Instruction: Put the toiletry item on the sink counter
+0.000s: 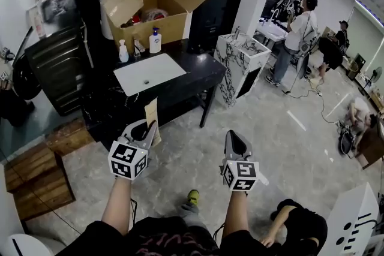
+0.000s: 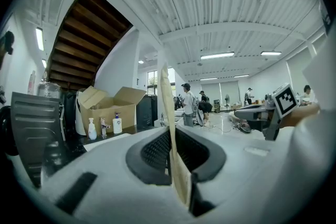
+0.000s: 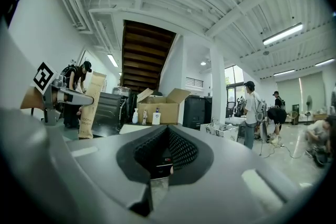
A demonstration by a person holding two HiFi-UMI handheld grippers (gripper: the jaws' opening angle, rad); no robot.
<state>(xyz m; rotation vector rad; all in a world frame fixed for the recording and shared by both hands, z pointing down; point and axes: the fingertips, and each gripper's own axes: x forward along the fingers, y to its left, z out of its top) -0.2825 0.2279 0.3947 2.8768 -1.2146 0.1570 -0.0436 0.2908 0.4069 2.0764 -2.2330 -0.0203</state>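
Note:
My left gripper (image 1: 147, 129) is shut on a thin, tall tan paper packet (image 1: 151, 118) that stands upright between its jaws. The left gripper view looks along that packet (image 2: 170, 128) edge-on, pinched in the left gripper (image 2: 176, 168). From the right gripper view the same packet (image 3: 90, 105) shows at the left. My right gripper (image 1: 236, 139) hangs beside it, jaws together and empty, seen close in its own view (image 3: 163, 161). Ahead stands the black sink counter (image 1: 195, 66) with a white basin (image 1: 149, 73), apart from both grippers.
On the counter's back edge stand a spray bottle (image 1: 123, 51), a faucet (image 1: 137, 46), a pump bottle (image 1: 155, 41) and an open cardboard box (image 1: 153, 9). Wooden crates (image 1: 36, 183) lie at the left. A marbled sink unit (image 1: 240, 63) and people (image 1: 300, 30) are at the right.

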